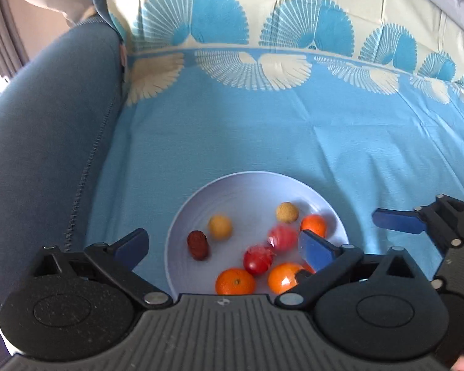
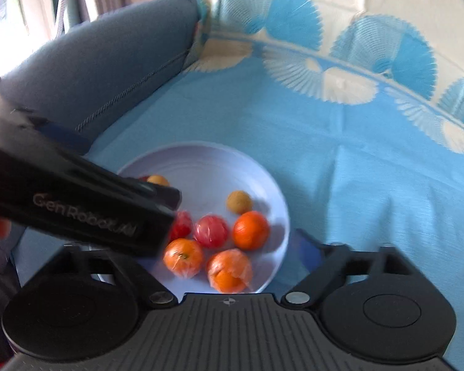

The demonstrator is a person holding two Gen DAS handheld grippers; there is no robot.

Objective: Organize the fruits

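Note:
A pale plate [image 1: 201, 204] lies on a blue cloth and also shows in the right wrist view [image 2: 201, 160]. It holds three oranges [image 1: 235, 282], two red fruits [image 1: 258, 259], two small tan fruits [image 1: 220, 227] and a dark red fruit [image 1: 197, 245]. My left gripper [image 1: 222, 247] is open and empty, its fingers astride the plate's near side. In the right wrist view the left gripper's body [image 2: 77, 198] crosses over the plate's left part. My right gripper [image 2: 201, 247] is open, its right finger [image 2: 307, 253] beside the plate's right rim; its left finger is hidden.
The blue and cream patterned cloth [image 1: 294, 130] covers a sofa seat and back. The grey-blue sofa arm [image 1: 46, 130] rises on the left. The right gripper's blue pad [image 1: 399, 220] shows at the right of the plate in the left wrist view.

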